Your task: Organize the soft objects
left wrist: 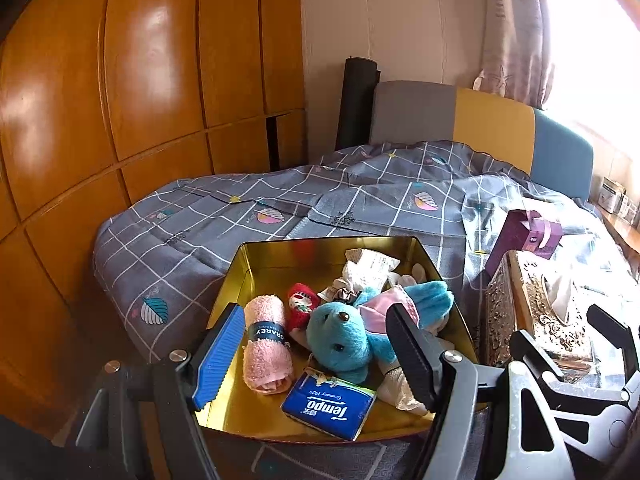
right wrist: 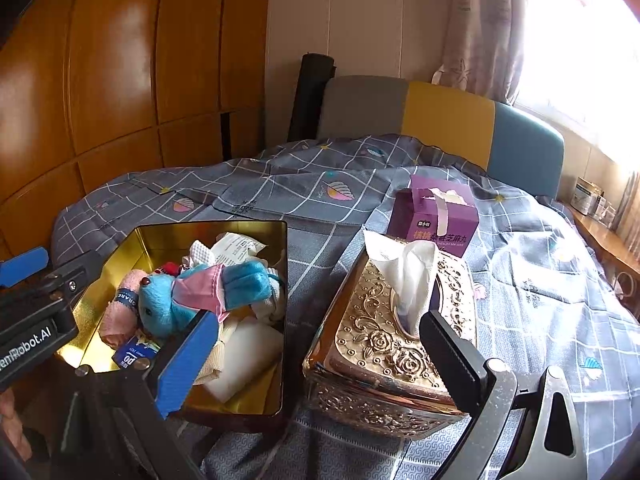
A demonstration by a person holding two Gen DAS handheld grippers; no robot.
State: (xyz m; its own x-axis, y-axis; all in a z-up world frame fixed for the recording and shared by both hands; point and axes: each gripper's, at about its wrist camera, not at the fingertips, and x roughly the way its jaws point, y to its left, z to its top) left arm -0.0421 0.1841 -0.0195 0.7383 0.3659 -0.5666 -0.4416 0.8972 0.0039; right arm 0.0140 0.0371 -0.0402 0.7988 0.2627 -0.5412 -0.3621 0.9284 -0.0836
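Note:
An open gold tin (left wrist: 320, 242) (right wrist: 208, 225) sits on the bed. Inside lie a blue plush toy (left wrist: 344, 336) (right wrist: 168, 304), a rolled pink towel (left wrist: 266, 356) (right wrist: 120, 320), a small red doll (left wrist: 302, 304), a blue Tempo tissue pack (left wrist: 328, 404) (right wrist: 132, 356) and white cloths (left wrist: 368, 268) (right wrist: 248, 356). My left gripper (left wrist: 316, 356) (right wrist: 64, 264) hovers open over the tin's near side, with the plush and towel seen between its fingers, untouched. My right gripper (right wrist: 320, 360) (left wrist: 576, 340) stands open and holds nothing, above the gap between the tin and the tissue box.
An ornate gold tissue box (right wrist: 380, 344) (left wrist: 536, 308) stands right of the tin, with a purple carton (right wrist: 436, 216) (left wrist: 524, 232) behind it. A grey checked quilt (right wrist: 320, 184) covers the bed. A wooden wardrobe (left wrist: 140, 80) is on the left and a padded headboard (right wrist: 448, 116) at the back.

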